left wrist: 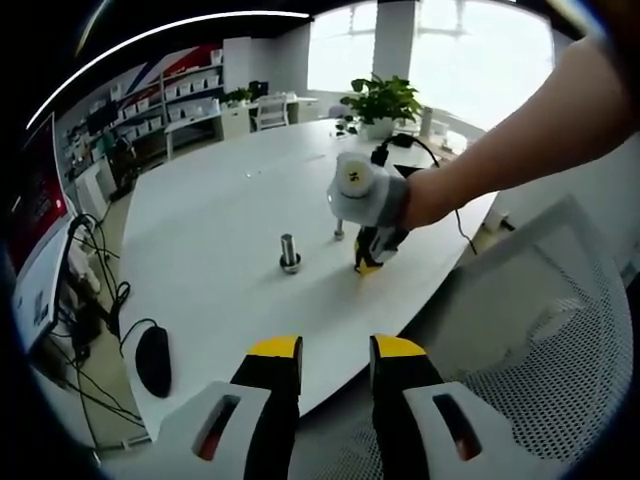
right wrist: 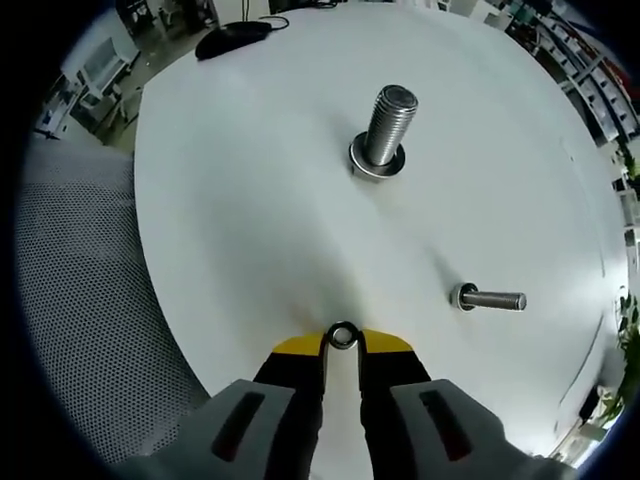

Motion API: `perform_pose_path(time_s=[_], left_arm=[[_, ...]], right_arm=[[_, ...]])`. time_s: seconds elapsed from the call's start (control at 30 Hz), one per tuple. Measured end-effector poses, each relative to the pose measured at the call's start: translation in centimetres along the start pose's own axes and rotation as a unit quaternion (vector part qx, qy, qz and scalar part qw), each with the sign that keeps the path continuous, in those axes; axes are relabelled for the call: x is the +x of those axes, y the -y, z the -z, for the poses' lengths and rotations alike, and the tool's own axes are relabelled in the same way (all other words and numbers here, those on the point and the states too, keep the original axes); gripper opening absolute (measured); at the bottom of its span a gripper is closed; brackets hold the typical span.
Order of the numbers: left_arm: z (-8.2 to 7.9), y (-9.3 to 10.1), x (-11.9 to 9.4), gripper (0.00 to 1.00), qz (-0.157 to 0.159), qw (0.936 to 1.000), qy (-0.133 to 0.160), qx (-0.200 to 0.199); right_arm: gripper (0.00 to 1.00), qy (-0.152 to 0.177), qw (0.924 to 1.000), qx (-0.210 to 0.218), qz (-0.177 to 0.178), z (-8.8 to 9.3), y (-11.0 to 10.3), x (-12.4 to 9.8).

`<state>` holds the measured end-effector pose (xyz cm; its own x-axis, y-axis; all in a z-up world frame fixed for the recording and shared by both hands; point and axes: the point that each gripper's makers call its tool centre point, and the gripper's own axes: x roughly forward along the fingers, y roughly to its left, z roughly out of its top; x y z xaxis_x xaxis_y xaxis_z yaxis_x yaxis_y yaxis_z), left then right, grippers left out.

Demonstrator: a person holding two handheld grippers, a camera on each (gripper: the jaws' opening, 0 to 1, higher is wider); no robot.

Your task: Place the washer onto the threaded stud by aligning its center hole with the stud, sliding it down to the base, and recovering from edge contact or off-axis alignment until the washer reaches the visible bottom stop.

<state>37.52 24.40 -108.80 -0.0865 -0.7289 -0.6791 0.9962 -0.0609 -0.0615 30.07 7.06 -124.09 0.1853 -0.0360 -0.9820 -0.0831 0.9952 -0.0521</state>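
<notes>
The washer (right wrist: 343,336) is a small, shiny metal ring with a round hole in the middle. The right tool (right wrist: 343,343) has it pinched between its two yellow tips, low over the white counter (right wrist: 250,200).

The stud (right wrist: 386,128) is a fat grey bolt with ridges all the way up. It stands straight on the counter, well apart from the washer. A flat metal ring already sits around its bottom. A thinner bolt (right wrist: 490,298) is off to one side, also on the counter.

In the left gripper view, the left tool (left wrist: 335,350) is near the counter edge (left wrist: 300,400). Its tips are apart and hold nothing. A hand (left wrist: 425,195) holds the right tool (left wrist: 368,262) down by the stud (left wrist: 289,250). A black mouse (left wrist: 153,360) lies near the counter edge, and a white mesh chair (left wrist: 540,340) is beside it.
</notes>
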Motion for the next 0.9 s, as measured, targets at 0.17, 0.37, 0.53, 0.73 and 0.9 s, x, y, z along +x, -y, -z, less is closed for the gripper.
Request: perform_pose_path(time_s=[0.17, 0.37, 0.53, 0.73, 0.9], left_arm=[[0.0, 0.0, -0.1, 0.25, -0.002, 1.0, 0.001, -0.001], [0.0, 0.0, 0.0, 0.25, -0.002, 1.0, 0.0, 0.001], [0.1, -0.1, 0.0, 0.25, -0.003, 1.0, -0.001, 0.001], [0.1, -0.1, 0.0, 0.25, -0.004, 1.0, 0.0, 0.0], [0.1, 0.0, -0.1, 0.25, -0.003, 1.0, -0.001, 0.001]], right_arm=[[0.14, 0.022, 0.9986, 0.047, -0.004, 0.2, 0.2, -0.2], [0.14, 0.02, 0.9994, 0.029, 0.004, 0.6, 1.1, -0.7], [0.14, 0.028, 0.9986, 0.045, 0.006, 0.5, 1.7, -1.6], [0.14, 0.038, 0.9973, 0.061, 0.012, 0.6, 2.2, -2.8], [0.14, 0.049, 0.9958, 0.074, 0.022, 0.3, 4.4, -3.8]])
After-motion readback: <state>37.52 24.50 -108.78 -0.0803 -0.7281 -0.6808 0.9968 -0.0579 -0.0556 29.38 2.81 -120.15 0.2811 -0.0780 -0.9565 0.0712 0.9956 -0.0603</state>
